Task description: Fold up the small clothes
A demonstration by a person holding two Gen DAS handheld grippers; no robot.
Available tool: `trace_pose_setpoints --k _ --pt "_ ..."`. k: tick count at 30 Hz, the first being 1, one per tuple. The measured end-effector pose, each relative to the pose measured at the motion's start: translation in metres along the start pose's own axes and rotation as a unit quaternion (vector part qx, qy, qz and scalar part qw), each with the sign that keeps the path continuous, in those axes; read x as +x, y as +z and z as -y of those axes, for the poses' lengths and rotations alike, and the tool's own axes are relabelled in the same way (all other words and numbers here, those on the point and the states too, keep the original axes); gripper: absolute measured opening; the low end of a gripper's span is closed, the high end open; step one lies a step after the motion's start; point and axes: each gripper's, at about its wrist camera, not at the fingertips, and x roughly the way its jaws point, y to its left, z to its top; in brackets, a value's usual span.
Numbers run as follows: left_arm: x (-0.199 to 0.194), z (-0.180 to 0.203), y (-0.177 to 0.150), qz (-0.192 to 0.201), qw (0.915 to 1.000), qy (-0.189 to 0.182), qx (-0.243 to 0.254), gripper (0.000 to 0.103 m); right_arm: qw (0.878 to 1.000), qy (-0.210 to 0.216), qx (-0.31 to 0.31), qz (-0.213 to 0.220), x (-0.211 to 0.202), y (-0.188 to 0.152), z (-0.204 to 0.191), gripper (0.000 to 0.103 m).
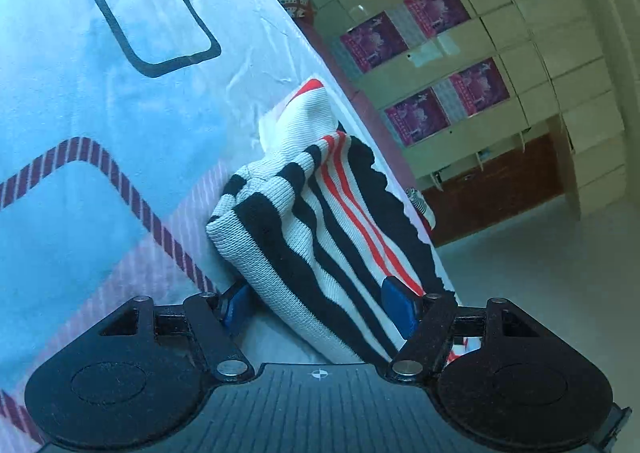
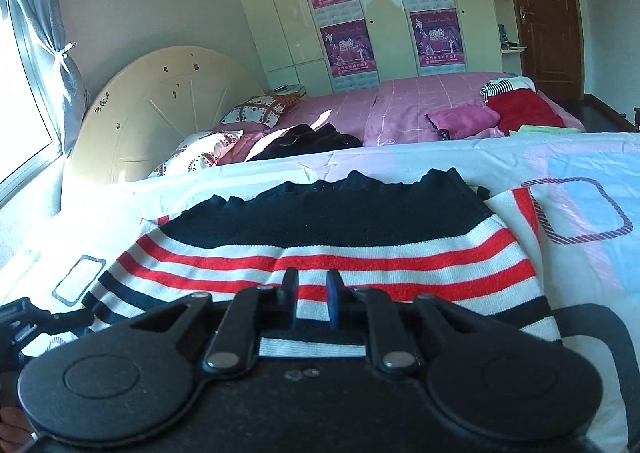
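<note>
In the lower middle of the right wrist view, my right hand-held gripper (image 2: 312, 295) is hovering over the striped knit garment (image 2: 320, 249), its jaws nearly together with a narrow gap; I am seeing no cloth pinched between them. The garment is lying across the printed sheet (image 2: 580, 253) in the middle of the frame. In the left wrist view, my left hand-held gripper (image 1: 316, 303) is standing wide apart low in the frame, a bunched fold of the garment (image 1: 320, 221) sitting between its blue pads (image 1: 396, 301); whether they are pressing it I cannot tell. Beyond, in the upper part of the right view, a pink bed (image 2: 360, 105) and a wardrobe (image 2: 280, 13) are showing.
</note>
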Motion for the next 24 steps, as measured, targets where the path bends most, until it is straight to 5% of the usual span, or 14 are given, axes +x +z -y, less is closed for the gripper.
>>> trace_pose_setpoints --k 2,5,6,7,8,9,13,24 --pt "0.009 -0.003 0.001 0.033 0.9989 -0.010 -0.030 0.069 1.000 -0.008 -0.007 -0.006 0.003 0.002 -0.005 0.015" --pt "0.025 0.005 -0.004 0.067 0.9977 0.001 -0.010 0.065 1.000 -0.015 -0.008 -0.014 0.013 0.005 -0.011 0.011" --pt "0.030 0.009 -0.006 0.072 0.9973 0.009 0.009 0.057 1.000 -0.017 -0.009 -0.016 0.017 0.006 -0.013 0.011" --pt "0.033 0.006 -0.007 0.078 0.9969 0.012 0.001 0.019 1.000 -0.018 -0.011 -0.019 0.021 0.006 -0.016 0.010" --pt "0.037 -0.002 -0.005 0.072 0.9969 -0.003 -0.031 0.013 0.999 -0.020 -0.013 -0.022 0.025 0.008 -0.018 0.008" --pt "0.033 -0.008 -0.001 0.079 0.9954 -0.014 -0.053 0.013 0.999 -0.022 -0.016 -0.024 0.028 0.008 -0.021 0.008" --pt "0.020 0.002 -0.010 0.096 0.9949 -0.026 0.020 0.013 0.999 -0.019 -0.025 -0.031 0.039 0.008 -0.028 0.008" --pt "0.032 -0.022 0.005 0.069 0.9966 -0.022 -0.039 0.020 0.998 -0.014 -0.018 -0.057 0.068 -0.001 -0.032 0.008"
